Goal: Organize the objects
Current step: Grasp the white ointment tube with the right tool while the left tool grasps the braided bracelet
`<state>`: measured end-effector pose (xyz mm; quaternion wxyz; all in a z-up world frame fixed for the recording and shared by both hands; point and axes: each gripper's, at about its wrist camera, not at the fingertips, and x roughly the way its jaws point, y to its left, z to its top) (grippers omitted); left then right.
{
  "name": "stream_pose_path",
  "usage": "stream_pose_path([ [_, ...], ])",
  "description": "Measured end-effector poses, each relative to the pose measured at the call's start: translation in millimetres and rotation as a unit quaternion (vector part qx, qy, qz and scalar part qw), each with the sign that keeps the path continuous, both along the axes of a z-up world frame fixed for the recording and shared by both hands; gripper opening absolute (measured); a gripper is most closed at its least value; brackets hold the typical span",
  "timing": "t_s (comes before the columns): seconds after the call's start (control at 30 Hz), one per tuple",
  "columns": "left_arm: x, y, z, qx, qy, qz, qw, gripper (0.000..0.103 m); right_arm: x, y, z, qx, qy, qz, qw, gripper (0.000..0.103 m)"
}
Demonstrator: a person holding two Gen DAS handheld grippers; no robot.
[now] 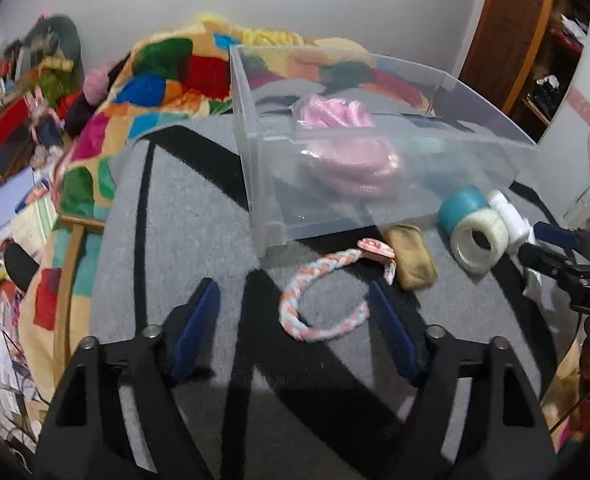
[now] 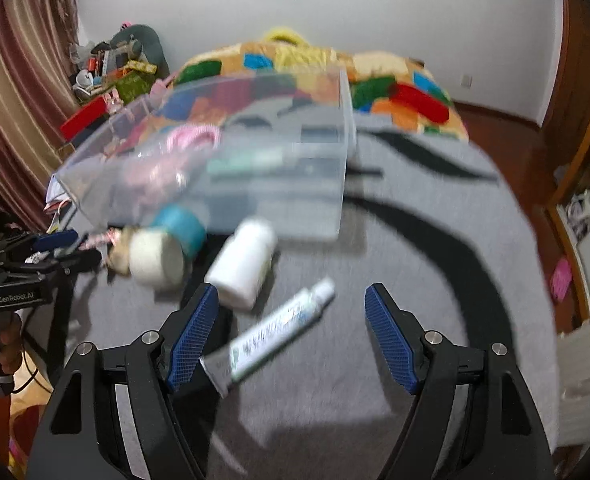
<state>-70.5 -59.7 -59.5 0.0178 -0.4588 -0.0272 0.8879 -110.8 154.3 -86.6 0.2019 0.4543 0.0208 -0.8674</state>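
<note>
Left wrist view: the left gripper (image 1: 293, 312) was held wide open, empty, around a braided band (image 1: 315, 300). The right gripper (image 2: 291, 320) was spread wide over a tube (image 2: 273, 338), nothing gripped.

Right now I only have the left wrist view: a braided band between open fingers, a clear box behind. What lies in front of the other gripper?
Observer: A tube lies on the grey cloth between the right gripper's open fingers, cap end pointing away.
Operator: Anything else near it?
Observer: A white bottle lies on its side just beyond the left finger.
Operator: Is that bottle touching the box?
Observer: The view is blurred; the bottle's far end reaches the clear box's front wall, but contact cannot be told.
</note>
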Motion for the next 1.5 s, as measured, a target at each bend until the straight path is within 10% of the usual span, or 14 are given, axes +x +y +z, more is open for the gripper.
stream_pose_path([
  [0.17,19,2,1,-0.016,0.012,-0.018,0.9996,0.033,13,-5,-8,0.033,0.018,0.01,0.999,0.06],
  [0.47,42,-11,19,0.005,0.008,-0.029,0.9995,0.032,27,13,-4,0.048,0.032,0.027,0.998,0.018],
  [1.1,-25,23,6,0.067,-0.017,-0.012,0.9975,0.032,16,10,2,0.037,0.028,0.038,0.998,0.019],
  [1.27,-17,19,4,0.073,-0.009,-0.001,0.9973,0.012,13,9,-5,0.038,0.031,0.03,0.998,0.019],
  [1.5,2,16,4,0.055,0.0,-0.003,0.9985,0.01,25,12,-4,0.031,0.038,0.032,0.998,0.015],
])
